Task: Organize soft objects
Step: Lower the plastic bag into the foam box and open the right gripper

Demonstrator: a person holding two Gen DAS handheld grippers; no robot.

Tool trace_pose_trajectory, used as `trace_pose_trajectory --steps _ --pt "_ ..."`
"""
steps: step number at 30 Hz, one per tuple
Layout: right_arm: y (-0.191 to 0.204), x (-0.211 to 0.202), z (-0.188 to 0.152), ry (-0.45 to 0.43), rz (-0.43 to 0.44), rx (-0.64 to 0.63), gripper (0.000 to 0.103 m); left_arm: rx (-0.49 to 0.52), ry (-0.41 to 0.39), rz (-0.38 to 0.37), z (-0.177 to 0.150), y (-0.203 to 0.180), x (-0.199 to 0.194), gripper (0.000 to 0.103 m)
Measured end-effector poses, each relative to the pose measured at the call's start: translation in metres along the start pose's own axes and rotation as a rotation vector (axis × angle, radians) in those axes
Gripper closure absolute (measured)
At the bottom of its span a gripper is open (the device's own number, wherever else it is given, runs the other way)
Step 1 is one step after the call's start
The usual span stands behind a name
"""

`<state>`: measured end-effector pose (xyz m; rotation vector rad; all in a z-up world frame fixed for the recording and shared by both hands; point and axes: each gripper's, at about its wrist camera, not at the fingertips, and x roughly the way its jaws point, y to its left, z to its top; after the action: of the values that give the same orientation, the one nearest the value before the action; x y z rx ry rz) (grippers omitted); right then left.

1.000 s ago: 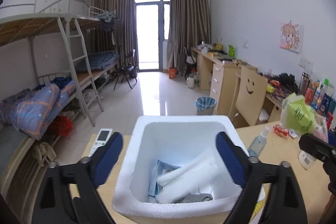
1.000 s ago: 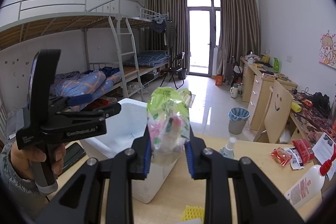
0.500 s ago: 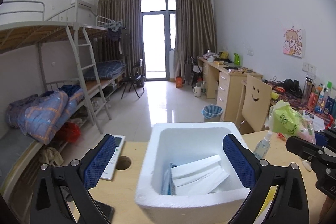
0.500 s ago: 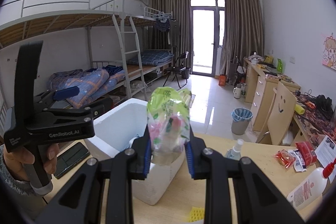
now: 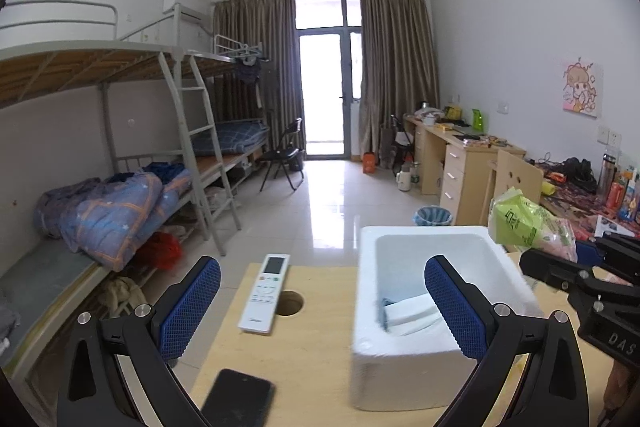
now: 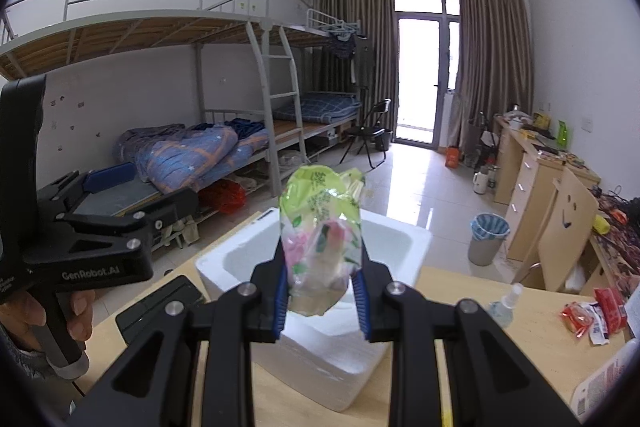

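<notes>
**The wooden table and what lay on it**

We saw a light wooden table (image 5: pixel 320 359) with a round hole (image 5: pixel 289 303) in its top. A white remote control (image 5: pixel 264 294) lay just beside the hole, and a dark phone (image 5: pixel 237 399) lay nearer to us. A white foam box (image 5: pixel 400 379) stood on the table. On the far right side we noticed a small spray bottle (image 6: pixel 505 306), some red snack packets (image 6: pixel 592 311) and a white bottle (image 6: pixel 604 383).

One foam box (image 5: pixel 404 367), one green packet (image 6: pixel 320 235), one remote (image 5: pixel 264 293), one phone (image 5: pixel 236 399)
</notes>
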<state>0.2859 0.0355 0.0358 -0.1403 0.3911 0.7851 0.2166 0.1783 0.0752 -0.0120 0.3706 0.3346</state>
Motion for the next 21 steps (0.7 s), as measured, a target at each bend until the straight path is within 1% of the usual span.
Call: trace_pose_trajectory --steps 5,11,21 --pt "0.007 0.01 0.002 0.013 0.011 -0.003 0.071 -0.015 0.004 0.02 -0.006 0.014 -0.003 0.001" --pt "0.004 0.02 0.0 0.032 0.01 0.008 0.071 -0.014 0.007 0.038 -0.012 0.026 -0.005 0.001" --pt "0.002 0.039 0.006 0.083 0.0 0.031 0.071 -0.034 0.012 0.023 -0.014 0.037 -0.002 0.001"
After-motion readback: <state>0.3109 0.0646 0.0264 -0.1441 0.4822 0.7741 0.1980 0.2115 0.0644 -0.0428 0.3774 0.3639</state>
